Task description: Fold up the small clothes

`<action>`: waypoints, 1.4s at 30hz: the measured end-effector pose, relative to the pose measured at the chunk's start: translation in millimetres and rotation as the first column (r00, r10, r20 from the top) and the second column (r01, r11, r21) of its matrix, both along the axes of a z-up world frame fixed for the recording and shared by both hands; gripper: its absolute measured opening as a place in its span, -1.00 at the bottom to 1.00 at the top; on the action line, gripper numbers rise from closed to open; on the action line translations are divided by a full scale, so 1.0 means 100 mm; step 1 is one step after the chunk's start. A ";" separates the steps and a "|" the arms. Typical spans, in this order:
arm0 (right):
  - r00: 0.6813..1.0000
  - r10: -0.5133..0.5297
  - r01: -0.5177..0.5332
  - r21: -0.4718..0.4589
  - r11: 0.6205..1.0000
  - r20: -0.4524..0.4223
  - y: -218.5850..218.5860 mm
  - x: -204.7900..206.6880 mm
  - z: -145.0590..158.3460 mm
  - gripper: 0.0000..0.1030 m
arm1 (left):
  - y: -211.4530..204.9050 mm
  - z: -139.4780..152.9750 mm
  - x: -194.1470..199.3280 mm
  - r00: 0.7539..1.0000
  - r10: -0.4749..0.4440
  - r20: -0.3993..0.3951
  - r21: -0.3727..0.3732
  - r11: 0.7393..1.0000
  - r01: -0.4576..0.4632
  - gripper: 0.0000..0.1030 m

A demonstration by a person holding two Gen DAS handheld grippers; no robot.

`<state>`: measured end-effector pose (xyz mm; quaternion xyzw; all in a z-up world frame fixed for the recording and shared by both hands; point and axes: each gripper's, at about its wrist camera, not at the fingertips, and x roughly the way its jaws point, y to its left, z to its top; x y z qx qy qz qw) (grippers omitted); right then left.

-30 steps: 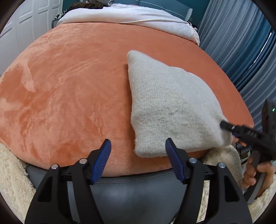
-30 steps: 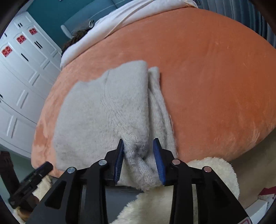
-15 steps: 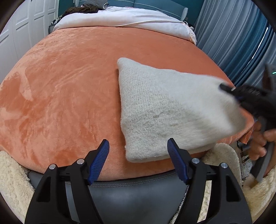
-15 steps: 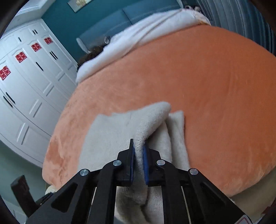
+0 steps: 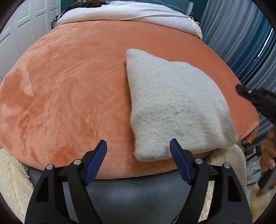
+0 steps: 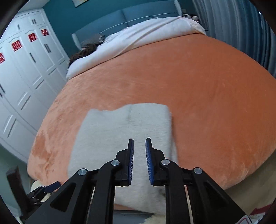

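Bed with orange blanket [image 5: 72,96], the working surface; its plush pile is soft and yielding, so anything laid on it can be pinched off the surface without scraping. A white duvet [image 5: 131,12] lies across the far end, well apart from the work.

Grey knitted garment [image 5: 174,110], folded into a rough rectangle and lying flat near the front right corner of the blanket, its near edge reaching the blanket's front margin. In the right wrist view the same garment [image 6: 120,131] shows a faint lengthwise crease near its middle. By appearance it is light, thick, limp and fuzzy: it should drape and sag when lifted, is unlikely to slip between ribbed pads, and is not fragile. Judged best hold: a corner or a folded edge, taking all layers together so that the fold does not open; two corners of one edge if it is to be doubled again.

Left gripper [image 5: 138,155], wide open and empty, poised low over the blanket's front edge, its right finger just beside the garment's near left corner.

Right gripper [image 6: 139,160], jaws parted by a narrow gap with nothing between them, poised above the garment's near right portion; seen from the left view it stands off the garment's right side.
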<state>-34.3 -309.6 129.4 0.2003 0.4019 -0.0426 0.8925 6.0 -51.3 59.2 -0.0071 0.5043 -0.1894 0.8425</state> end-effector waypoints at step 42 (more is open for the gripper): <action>0.999 -0.028 0.026 0.080 0.996 0.022 -0.29 0.28 -0.14 -0.81 | -0.53 0.25 0.10 0.995 -0.073 0.065 0.001 0.997 0.073 0.47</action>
